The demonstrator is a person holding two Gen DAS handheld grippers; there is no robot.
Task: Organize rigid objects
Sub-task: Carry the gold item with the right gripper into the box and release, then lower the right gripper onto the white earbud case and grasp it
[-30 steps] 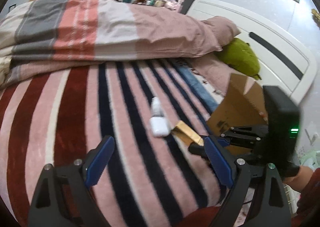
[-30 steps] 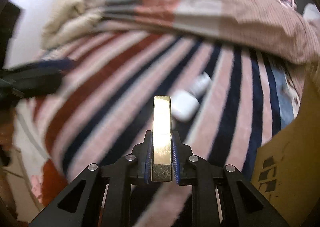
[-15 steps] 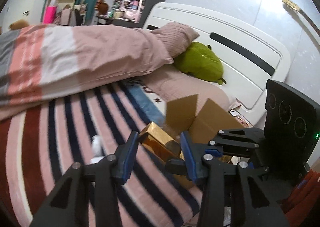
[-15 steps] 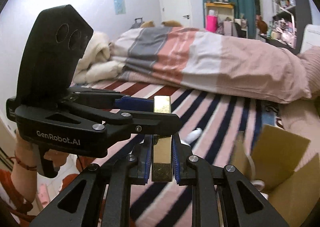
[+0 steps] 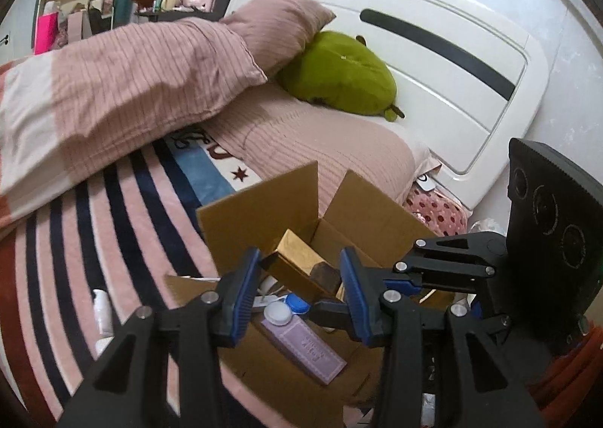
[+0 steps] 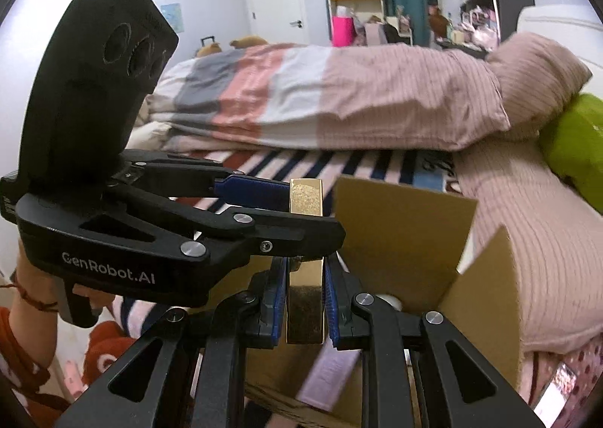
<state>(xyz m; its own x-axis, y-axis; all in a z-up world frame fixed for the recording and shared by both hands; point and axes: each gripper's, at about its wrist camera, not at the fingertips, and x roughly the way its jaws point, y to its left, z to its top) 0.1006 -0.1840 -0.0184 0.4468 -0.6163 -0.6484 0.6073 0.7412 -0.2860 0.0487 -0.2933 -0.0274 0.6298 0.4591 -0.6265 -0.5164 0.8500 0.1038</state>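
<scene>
The gold box (image 6: 305, 277) is clamped in the right hand-held gripper (image 6: 305, 309), held level above the open carton (image 5: 361, 209); the left hand-held gripper (image 5: 297, 292), spread and empty, is levelled crosswise over the carton

Home bedroom: bed (image 5: 320, 141) w/ headboard (image 5: 452, 88), pillow (image 5: 279, 28), duvet (image 6: 320, 96).

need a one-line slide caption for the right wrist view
Right tongs grip a gold box over the open cardboard box, left tongs alongside.
</scene>
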